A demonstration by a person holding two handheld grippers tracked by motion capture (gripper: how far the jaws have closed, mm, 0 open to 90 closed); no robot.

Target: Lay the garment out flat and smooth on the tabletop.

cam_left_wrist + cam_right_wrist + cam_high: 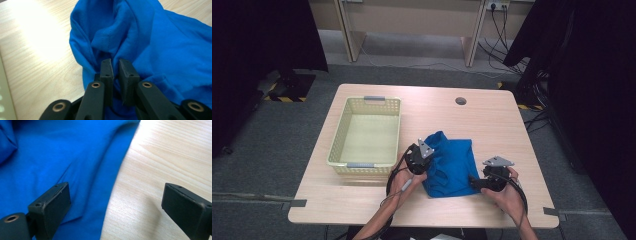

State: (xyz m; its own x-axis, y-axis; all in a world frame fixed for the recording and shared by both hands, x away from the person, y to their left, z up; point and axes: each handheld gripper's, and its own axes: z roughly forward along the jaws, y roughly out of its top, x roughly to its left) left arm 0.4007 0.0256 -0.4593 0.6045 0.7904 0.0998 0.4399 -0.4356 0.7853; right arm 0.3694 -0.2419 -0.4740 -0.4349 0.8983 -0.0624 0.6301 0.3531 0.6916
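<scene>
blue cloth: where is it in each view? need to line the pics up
High view: blue cloth lies right of centre on the table, between the left gripper and the right gripper.
Left gripper view: upper middle and right, a fold pinched between the shut jaws.
Right gripper view: left half, edge running between the open jaws.
Shared landmark: the pale wood tabletop.

My left gripper has its 2 jaws pinched nearly together, only a thin slit between the pads, and it tilts in toward the middle. My right gripper sits low with its jaws spread wide apart. Both my forearms come in from the near edge, the hands wrapped around the gripper bodies
</scene>
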